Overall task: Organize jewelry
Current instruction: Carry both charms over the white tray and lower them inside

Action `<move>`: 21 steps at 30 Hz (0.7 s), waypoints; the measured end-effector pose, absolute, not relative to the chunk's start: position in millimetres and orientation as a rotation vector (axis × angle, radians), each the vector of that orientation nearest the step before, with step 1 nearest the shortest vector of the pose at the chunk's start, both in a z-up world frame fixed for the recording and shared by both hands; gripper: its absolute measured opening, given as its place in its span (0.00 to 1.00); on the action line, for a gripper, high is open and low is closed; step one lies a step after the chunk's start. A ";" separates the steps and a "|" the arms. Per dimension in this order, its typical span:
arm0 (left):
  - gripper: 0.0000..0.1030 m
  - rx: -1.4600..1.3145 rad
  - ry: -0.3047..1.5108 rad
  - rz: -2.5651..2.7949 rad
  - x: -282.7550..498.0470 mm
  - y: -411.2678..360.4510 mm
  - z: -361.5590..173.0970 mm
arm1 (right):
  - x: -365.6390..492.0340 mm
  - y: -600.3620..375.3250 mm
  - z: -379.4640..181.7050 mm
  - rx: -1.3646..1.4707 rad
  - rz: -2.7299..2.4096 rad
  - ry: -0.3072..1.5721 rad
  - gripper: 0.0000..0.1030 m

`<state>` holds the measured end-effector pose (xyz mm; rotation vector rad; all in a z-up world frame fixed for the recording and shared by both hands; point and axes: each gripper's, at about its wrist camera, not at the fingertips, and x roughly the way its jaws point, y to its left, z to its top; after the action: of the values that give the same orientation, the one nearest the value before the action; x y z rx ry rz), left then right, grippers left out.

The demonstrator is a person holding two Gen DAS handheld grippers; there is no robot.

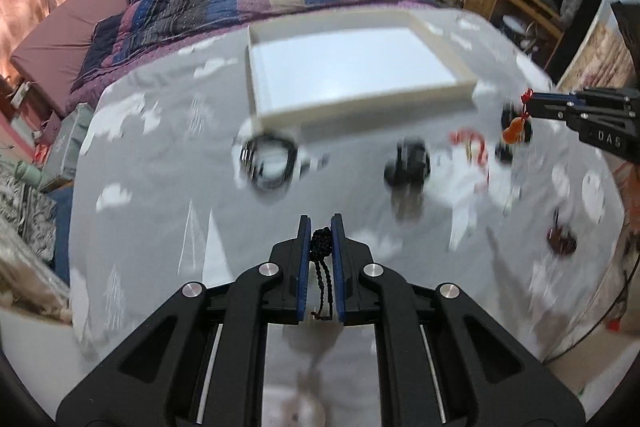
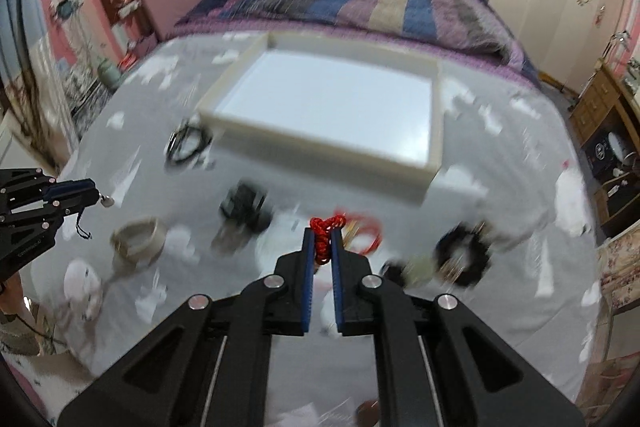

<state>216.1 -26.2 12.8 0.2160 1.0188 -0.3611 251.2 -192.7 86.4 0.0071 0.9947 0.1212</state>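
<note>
L gripper [image 1: 321,223]: pinching black cord [image 1: 321,247] betw. pads.
R gripper [image 2: 323,235]: clamping red cord [image 2: 322,227] — orange charm [image 1: 515,131] dangling.
Tray [image 1: 466,83]: sitting at 12 o'clock; other pcs blurred.

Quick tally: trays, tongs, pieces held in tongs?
white tray: 1
tongs: 2 (left tongs, right tongs)
held pieces: 2 (black cord, red cord)
Total: 5
Loose pieces are too blurred to count.
</note>
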 end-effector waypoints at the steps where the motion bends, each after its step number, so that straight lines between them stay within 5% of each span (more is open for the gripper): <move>1: 0.08 0.206 1.012 -0.368 228.1 -29.8 17.0 | 258.3 -196.2 90.9 0.012 0.115 0.984 0.08; 11: 0.08 0.134 0.983 -0.400 348.4 -65.4 45.0 | 366.2 -221.8 107.1 0.045 0.070 0.933 0.08; 21: 0.08 0.133 1.052 -0.338 461.4 -108.0 0.6 | 476.7 -239.7 69.8 0.069 0.022 0.964 0.08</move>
<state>461.4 -108.0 0.6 0.1335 1.0525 -0.3377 476.7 -239.7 69.8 0.0690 0.9643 0.0219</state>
